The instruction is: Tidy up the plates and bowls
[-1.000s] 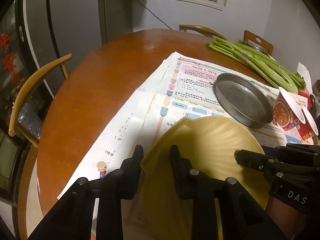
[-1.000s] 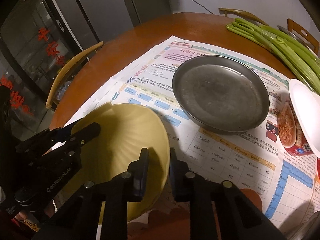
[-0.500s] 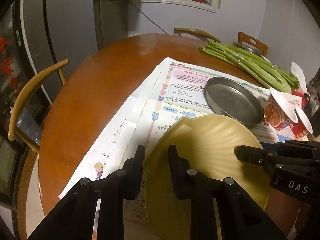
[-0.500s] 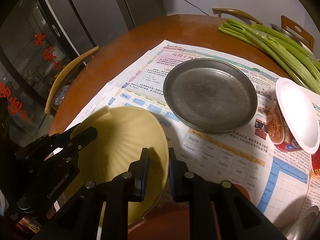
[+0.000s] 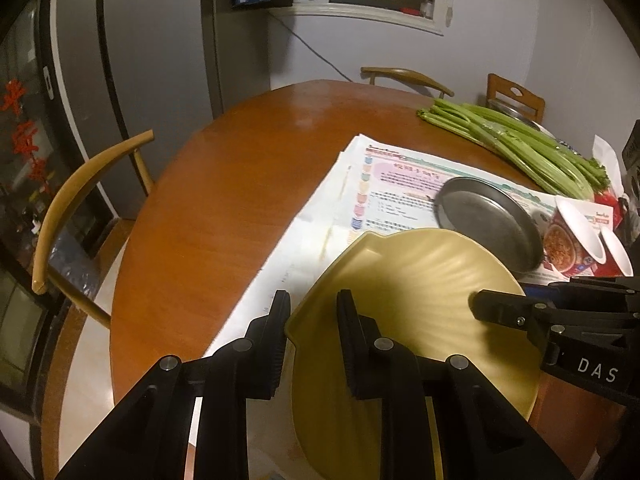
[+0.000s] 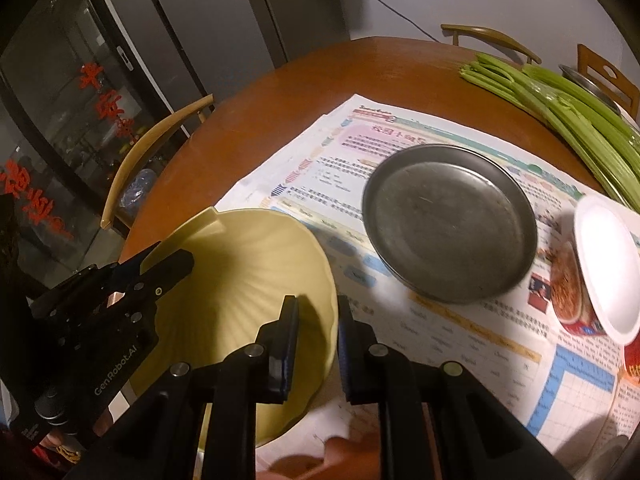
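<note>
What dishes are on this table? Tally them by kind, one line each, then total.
Yellow ribbed shell-shaped plastic plate, gripped at opposite rims by the left gripper and right gripper: 1
Round grey metal plate on the newspaper: 1
White bowl tilted on the red instant-noodle cup: 1
Total: 3

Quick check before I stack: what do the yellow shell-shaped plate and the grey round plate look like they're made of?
Yellow shell-shaped plate: probably melamine or another plastic; opaque, matte-satin, with moulded fan ribs and soft highlights. Glazed ceramic can't be ruled out.
Grey round plate: metal, likely stainless steel; dull brushed grey, fine scuffs, thin raised rim with a faint sheen.
</note>
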